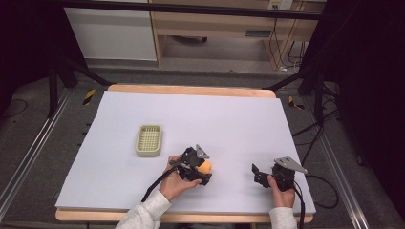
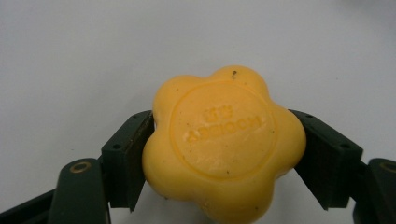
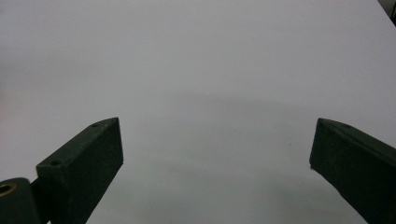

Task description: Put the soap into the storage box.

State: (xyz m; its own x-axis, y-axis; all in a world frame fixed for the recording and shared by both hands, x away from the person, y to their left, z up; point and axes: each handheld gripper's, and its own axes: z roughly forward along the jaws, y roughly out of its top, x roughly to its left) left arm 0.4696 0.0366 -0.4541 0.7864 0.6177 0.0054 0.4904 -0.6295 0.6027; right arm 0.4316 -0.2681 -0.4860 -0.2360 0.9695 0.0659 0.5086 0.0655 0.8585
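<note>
Item 1, soap dish (image 1: pixel 149 140): pale yellow-green slatted tray, left of centre on the white table cover (image 1: pixel 119 119); nothing lies in it; it stands apart from both grippers, a little to the left of and beyond the left one.

Item 2, left gripper (image 1: pixel 203 169): held in the person's left hand (image 1: pixel 175 183) near the front edge, just right of the dish; jaws closed onto the soap, one pad against each flank as the left gripper view shows.

Item 3, soap (image 2: pixel 224 140): yellow-orange, flower-shaped bar with a round embossed stamp on its upper face; clamped between the left gripper's jaws; whether it rests on the cover or is lifted just clear of it cannot be told.

Item 4, right gripper (image 1: pixel 261 175): in the right hand (image 1: pixel 282 193) at the front right of the table, well apart from the soap; jaws spread wide with nothing between them.

Status, by judgement: the work appears to be setting the soap in the dish; the grasp looks secured; the carry leftward to the dish and the release remain.
</note>
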